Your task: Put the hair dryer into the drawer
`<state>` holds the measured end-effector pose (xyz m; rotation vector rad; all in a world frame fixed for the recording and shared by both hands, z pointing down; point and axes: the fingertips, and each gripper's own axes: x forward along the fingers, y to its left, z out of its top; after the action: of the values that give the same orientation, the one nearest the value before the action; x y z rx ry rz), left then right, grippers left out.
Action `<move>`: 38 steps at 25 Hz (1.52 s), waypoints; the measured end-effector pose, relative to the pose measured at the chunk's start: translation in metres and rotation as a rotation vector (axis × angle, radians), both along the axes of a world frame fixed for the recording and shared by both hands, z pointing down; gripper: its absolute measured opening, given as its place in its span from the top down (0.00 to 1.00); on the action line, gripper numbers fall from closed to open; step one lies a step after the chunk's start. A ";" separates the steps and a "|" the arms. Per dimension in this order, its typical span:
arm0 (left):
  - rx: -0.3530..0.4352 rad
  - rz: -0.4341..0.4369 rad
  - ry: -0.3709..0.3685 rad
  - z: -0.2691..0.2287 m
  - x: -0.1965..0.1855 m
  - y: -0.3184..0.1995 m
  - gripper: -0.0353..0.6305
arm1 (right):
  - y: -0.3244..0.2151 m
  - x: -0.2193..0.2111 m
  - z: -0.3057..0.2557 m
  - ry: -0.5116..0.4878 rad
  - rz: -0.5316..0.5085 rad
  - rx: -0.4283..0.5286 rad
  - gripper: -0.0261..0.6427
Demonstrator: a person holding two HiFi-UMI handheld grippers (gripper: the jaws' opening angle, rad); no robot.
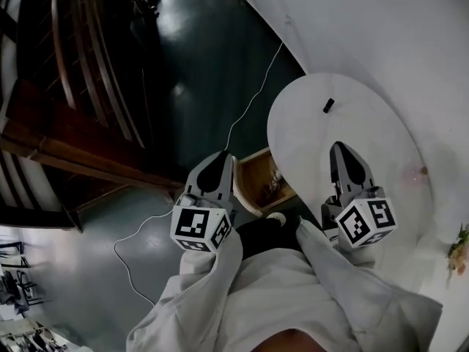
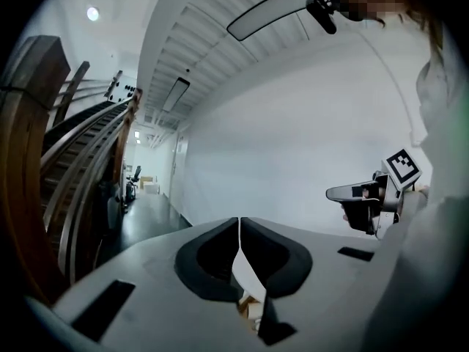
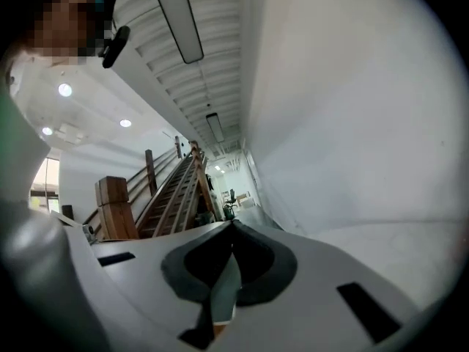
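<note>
An open wooden drawer (image 1: 251, 171) shows on the floor between my two grippers in the head view, with something small and mottled inside it. I cannot make out the hair dryer itself. A thin white cord (image 1: 251, 100) runs over the dark floor toward the drawer. My left gripper (image 1: 220, 158) is held up level to the drawer's left, its jaws meeting with nothing between them (image 2: 239, 220). My right gripper (image 1: 340, 147) hangs over the white round table (image 1: 308, 116); its jaws also touch at the tips (image 3: 233, 224), empty. The right gripper (image 2: 352, 194) shows in the left gripper view too.
A dark wooden staircase (image 1: 73, 116) fills the left side. A small black object (image 1: 328, 105) lies on the round table. White wall rises at the right, with a few flowers (image 1: 458, 255) at the edge. A corridor (image 2: 146, 196) stretches ahead.
</note>
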<state>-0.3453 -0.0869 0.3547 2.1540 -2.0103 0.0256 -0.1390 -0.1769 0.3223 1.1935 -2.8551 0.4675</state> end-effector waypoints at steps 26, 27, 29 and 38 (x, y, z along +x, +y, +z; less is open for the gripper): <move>-0.007 0.111 0.043 0.020 0.055 -0.025 0.91 | 0.023 -0.001 0.024 0.189 -0.037 0.040 0.89; -0.008 0.111 0.040 0.021 0.056 -0.026 0.91 | 0.022 0.000 0.025 0.189 -0.035 0.038 0.89; -0.010 0.110 0.032 0.021 0.057 -0.027 0.91 | 0.020 0.001 0.026 0.186 -0.032 0.033 0.89; -0.038 0.117 0.007 0.029 0.059 -0.028 0.91 | 0.019 0.003 0.037 0.176 -0.034 -0.011 0.89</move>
<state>-0.2867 -0.1148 0.3838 2.2412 -1.8619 0.0724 -0.1355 -0.1579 0.3590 1.1212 -2.7156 0.3567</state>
